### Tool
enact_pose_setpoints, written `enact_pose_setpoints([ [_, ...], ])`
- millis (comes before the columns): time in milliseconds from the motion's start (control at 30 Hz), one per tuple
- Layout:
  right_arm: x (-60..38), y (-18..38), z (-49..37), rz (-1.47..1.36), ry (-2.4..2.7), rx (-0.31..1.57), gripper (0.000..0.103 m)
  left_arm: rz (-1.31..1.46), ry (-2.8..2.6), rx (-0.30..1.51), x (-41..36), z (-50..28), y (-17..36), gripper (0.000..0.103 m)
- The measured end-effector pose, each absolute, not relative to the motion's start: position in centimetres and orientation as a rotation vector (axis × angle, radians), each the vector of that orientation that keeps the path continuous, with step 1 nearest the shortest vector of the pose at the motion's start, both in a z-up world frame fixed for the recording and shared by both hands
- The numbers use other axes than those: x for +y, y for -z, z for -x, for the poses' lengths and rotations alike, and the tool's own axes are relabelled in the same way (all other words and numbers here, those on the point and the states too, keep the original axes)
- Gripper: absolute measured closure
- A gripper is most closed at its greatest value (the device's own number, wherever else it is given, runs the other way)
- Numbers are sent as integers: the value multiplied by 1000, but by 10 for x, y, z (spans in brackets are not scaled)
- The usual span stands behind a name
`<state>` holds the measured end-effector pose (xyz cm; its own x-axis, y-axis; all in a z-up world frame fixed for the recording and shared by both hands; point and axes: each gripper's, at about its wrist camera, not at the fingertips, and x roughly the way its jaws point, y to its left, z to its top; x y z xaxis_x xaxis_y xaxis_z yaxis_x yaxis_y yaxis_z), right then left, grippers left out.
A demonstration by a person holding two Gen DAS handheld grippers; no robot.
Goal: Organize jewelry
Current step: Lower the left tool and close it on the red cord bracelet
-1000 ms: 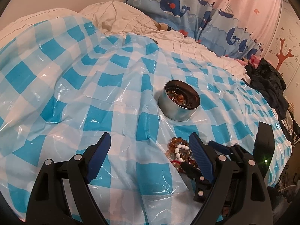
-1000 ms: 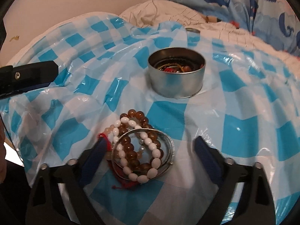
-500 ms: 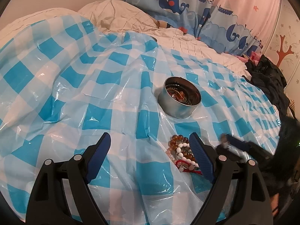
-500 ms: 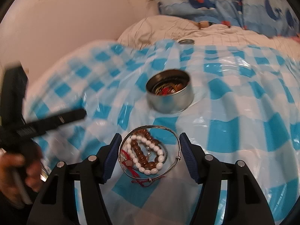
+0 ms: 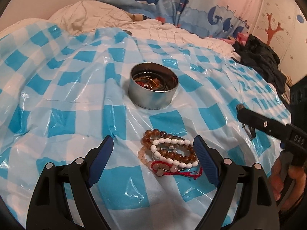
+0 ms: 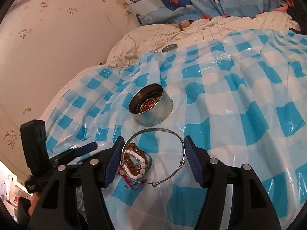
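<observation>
Left wrist view: the left tongs (image 5: 151, 160) are spread wide and empty above a pile of beaded bracelets (image 5: 168, 154) lying on the blue-checked plastic sheet (image 5: 57, 88) that covers the bed. Since a moment ago this view has drawn nearer to the pile, which is now framed between the two pads without being touched. The round tin (image 5: 153, 90), already holding some jewelry, stands on the sheet just beyond the pile. At the right edge the right tongs (image 5: 247, 122) are seen from the side, held in a hand (image 5: 284, 180).

Right wrist view: the right tongs (image 6: 152, 159) are pinching a thin silver bangle (image 6: 153, 157) across its width. Their jaws have just been closing, and the bangle, which lay on the beads a moment earlier, is now lifted clear, with the beaded bracelets (image 6: 135, 162) visible through its ring on the sheet below. The tin (image 6: 151, 105) stands ahead, towards the middle of the sheet, and a small lid (image 6: 169, 48) lies at the sheet's far edge.

The bangle thus appears ready to be carried to the tin, while the beads remain to be collected.
</observation>
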<state>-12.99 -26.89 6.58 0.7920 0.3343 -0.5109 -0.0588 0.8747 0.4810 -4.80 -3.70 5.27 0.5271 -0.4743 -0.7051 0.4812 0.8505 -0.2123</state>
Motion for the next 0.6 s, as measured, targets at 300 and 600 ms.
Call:
enact_pose_setpoints([
  [300,-275,-65,130,-502,-220,618,41,-197,692,779,-51,74,-44,22],
  [600,-273,-63,130,-510,-226,622,41,-192,780,788,-50,68,-29,41],
])
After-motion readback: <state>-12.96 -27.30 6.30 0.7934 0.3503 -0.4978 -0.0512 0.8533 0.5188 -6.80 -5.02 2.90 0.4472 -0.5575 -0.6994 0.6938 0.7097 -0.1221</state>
